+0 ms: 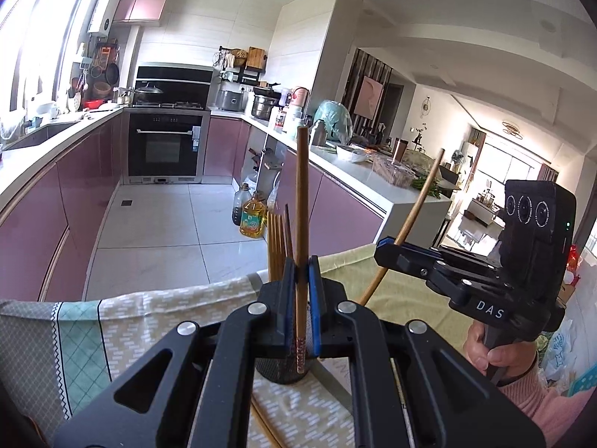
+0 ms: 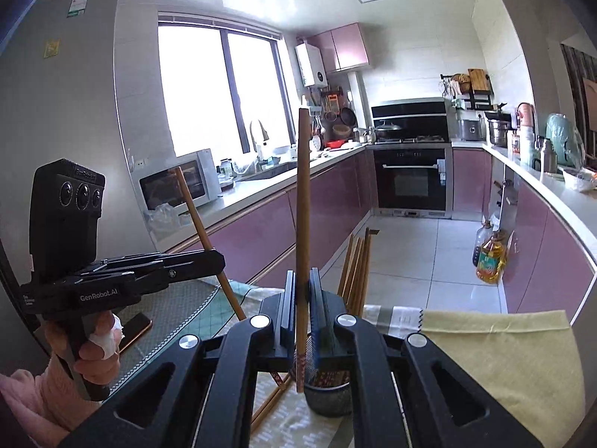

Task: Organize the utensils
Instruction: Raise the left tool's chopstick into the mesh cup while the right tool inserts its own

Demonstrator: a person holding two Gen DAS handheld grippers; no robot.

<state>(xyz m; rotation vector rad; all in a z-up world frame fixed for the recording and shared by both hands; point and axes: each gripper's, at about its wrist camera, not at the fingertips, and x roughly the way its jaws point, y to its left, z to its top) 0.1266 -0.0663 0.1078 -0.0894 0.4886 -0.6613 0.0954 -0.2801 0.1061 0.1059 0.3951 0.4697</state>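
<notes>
Both tongs clamped on upright chopsticks, patterned cloth, purple kitchen

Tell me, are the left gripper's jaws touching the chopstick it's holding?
Touching. The left wrist view shows the left gripper with its jaws pressed against both sides of the upright chopstick, no gap visible.

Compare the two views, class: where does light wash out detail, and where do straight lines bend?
Left wrist view: window at upper left blown out, cabinet fronts bowed by the fisheye. Right wrist view: window pure white, counter curving at right; dark corners in both.
</notes>
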